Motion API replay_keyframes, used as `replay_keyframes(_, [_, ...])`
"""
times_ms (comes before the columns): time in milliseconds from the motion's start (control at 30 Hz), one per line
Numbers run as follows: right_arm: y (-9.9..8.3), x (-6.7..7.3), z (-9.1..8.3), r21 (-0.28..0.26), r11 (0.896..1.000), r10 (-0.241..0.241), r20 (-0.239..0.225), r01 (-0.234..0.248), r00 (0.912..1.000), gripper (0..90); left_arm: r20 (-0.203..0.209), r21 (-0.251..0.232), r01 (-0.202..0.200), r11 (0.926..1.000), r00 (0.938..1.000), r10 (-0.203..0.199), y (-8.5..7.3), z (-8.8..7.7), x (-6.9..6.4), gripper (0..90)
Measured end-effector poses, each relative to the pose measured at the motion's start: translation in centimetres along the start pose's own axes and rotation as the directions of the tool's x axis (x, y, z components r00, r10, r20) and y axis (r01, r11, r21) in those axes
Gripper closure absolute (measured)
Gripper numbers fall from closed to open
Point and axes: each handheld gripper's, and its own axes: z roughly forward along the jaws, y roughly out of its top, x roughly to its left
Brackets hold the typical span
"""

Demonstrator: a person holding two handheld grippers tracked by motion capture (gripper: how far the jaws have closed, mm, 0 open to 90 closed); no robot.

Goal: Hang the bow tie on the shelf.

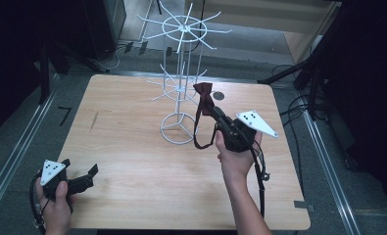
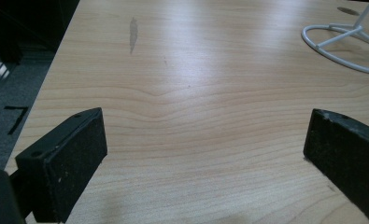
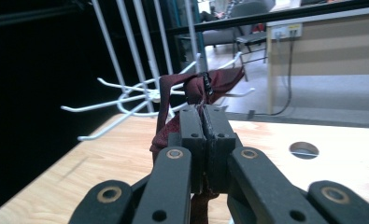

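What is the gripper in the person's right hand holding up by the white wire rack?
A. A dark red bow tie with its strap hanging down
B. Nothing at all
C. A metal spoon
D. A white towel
A: the right gripper is shut on the dark red bow tie, whose strap loops down beside the white wire rack.

A round hole [image 1: 218, 96] sits in the wooden table [image 1: 132, 161], near its far edge.
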Motion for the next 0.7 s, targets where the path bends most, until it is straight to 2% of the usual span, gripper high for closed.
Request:
replay_keyframes(133, [-0.4, -0.4, 0.5, 0.021, 1.000, -0.005, 0.018, 0.005, 0.9998, 89.4, 0.002, 0.000, 0.001, 1.0000, 1.0000, -0.001, 0.0, 0.0, 0.0, 0.1])
replay_keyframes(333, [-1.1, -0.4, 1.0, 0.047, 0.999, -0.008, 0.017, 0.008, 0.9998, 89.4, 0.001, 0.001, -0.001, 1.0000, 1.0000, 0.001, 0.0, 0.0, 0.0, 0.1])
replay_keyframes(700, [-2.9, -0.3, 2.3, 0.098, 0.994, -0.052, 0.036, 0.048, 0.9980, 89.5, 0.001, -0.001, 0.002, 1.0000, 1.0000, -0.002, 0.0, 0.0, 0.0, 0.1])
